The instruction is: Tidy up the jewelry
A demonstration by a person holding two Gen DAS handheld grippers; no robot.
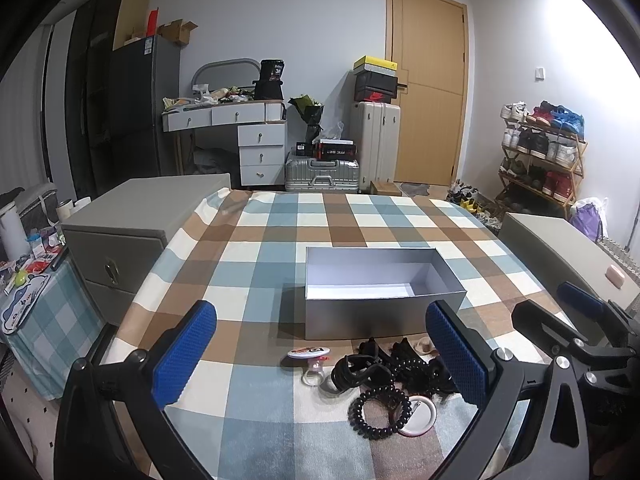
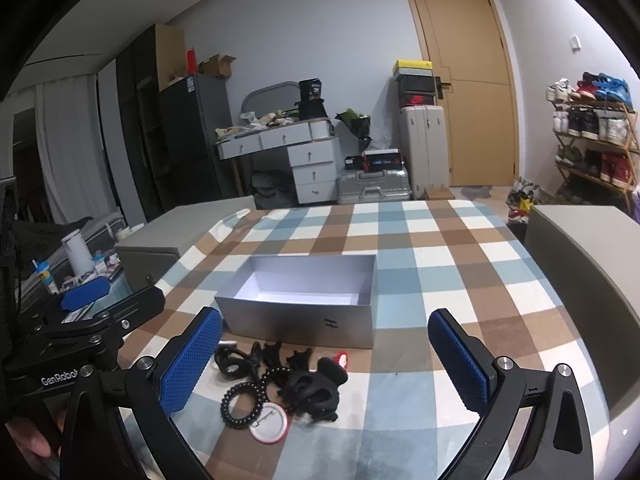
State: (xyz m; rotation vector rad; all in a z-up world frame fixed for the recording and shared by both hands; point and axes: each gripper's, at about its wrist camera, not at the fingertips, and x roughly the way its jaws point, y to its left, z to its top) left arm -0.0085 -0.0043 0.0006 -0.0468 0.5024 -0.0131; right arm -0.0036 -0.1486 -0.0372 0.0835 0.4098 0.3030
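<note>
I hold my left gripper (image 1: 320,360) wide open above the near edge of the checked tablecloth (image 1: 256,240), nothing between its blue pads (image 1: 182,354). My right gripper (image 2: 324,364) hangs just beside it, spread just as wide and empty too. The jewelry lies in a loose heap close to the near table edge: a black spiral hair tie (image 2: 242,404) resting against a round badge (image 2: 271,423), a black claw clip (image 2: 316,390) beside them, more dark clips (image 2: 276,354) behind (they tangle together, so I cannot count them), and a small oval badge (image 1: 308,353) off to the left of the heap. Just behind the pile stands the open silver box (image 1: 380,316), its near wall nearly touching the farthest clips, its inside bare and white. Beyond the box the cloth runs clear to the far edge. A grey cabinet (image 1: 132,232) flanks the table's left side and a grey unit (image 2: 580,280) flanks the right, both near the cloth's edges
</note>
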